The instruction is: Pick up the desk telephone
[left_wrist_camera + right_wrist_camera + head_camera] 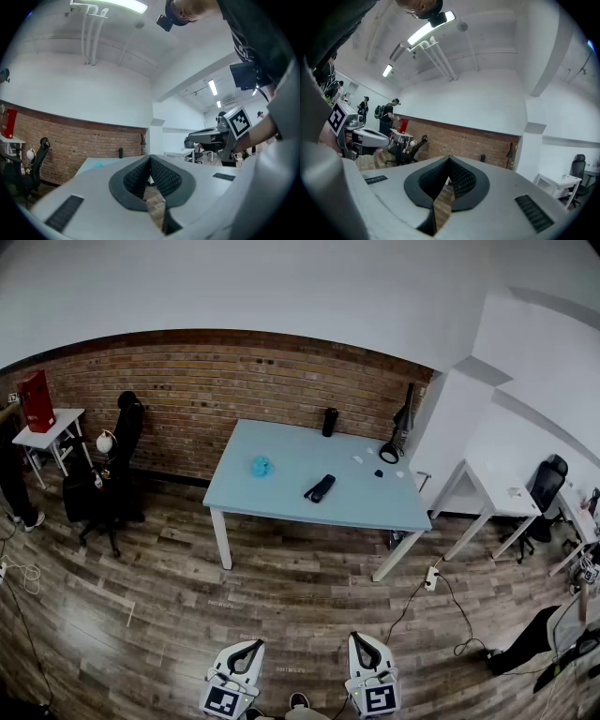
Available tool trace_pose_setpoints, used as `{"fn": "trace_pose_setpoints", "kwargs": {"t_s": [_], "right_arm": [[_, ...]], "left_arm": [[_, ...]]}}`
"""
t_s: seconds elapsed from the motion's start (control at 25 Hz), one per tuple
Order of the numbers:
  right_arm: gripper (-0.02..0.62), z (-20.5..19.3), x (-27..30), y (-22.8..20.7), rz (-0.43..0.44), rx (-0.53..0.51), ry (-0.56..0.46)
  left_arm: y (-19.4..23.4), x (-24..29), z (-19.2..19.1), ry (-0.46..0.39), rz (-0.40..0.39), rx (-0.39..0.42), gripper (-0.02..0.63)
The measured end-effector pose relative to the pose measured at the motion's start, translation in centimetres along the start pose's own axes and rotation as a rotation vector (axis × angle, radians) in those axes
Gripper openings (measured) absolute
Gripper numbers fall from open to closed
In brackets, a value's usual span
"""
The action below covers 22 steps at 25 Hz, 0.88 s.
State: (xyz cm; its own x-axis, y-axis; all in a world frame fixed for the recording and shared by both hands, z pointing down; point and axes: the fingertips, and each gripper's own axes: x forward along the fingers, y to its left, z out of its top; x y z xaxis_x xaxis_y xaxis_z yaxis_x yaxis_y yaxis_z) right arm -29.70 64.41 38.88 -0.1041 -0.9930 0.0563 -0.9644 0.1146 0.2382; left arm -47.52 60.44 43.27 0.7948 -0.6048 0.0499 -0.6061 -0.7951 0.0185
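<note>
The desk telephone [320, 487] lay mid-table, nearer the table's [281, 451] front edge, apart from a teal object [261, 466]. The left claw [246, 655] and right claw [366, 652] were both closed and empty, well back over open wooden floor [169, 587].

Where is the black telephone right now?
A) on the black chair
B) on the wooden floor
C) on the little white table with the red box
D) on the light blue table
D: the black telephone lies on the light blue table, toward its front edge, to the right of a small blue thing.
</note>
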Motion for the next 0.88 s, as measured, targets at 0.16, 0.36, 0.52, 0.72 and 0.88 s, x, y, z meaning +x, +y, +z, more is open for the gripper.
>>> {"fn": "trace_pose_setpoints", "kwargs": {"t_s": [0.16,0.36,0.52,0.72,0.88], "right_arm": [[0.009,-0.9,-0.1,1.8,0.045,-0.016,0.047],[0.009,-2.0,0.0,4.5,0.061,-0.047,0.123],[0.009,-2.6,3.0,5.1,0.106,0.014,0.131],[0.009,-2.5,5.7,1.7,0.12,0.054,0.023],[0.009,-4.0,6.8,-2.4,0.106,0.089,0.018]], "left_arm": [[0.0,-0.3,-0.6,-0.033,-0.007,-0.015,0.017],[0.6,-1.2,-2.0,-0.031,-0.003,-0.054,0.018],[1.9,-0.8,-2.2,-0.039,0.033,-0.041,0.018],[0.8,2.5,-1.6,-0.015,0.05,-0.008,0.018],[-0.7,6.5,-0.8,0.0,0.032,0.033,0.018]]}}
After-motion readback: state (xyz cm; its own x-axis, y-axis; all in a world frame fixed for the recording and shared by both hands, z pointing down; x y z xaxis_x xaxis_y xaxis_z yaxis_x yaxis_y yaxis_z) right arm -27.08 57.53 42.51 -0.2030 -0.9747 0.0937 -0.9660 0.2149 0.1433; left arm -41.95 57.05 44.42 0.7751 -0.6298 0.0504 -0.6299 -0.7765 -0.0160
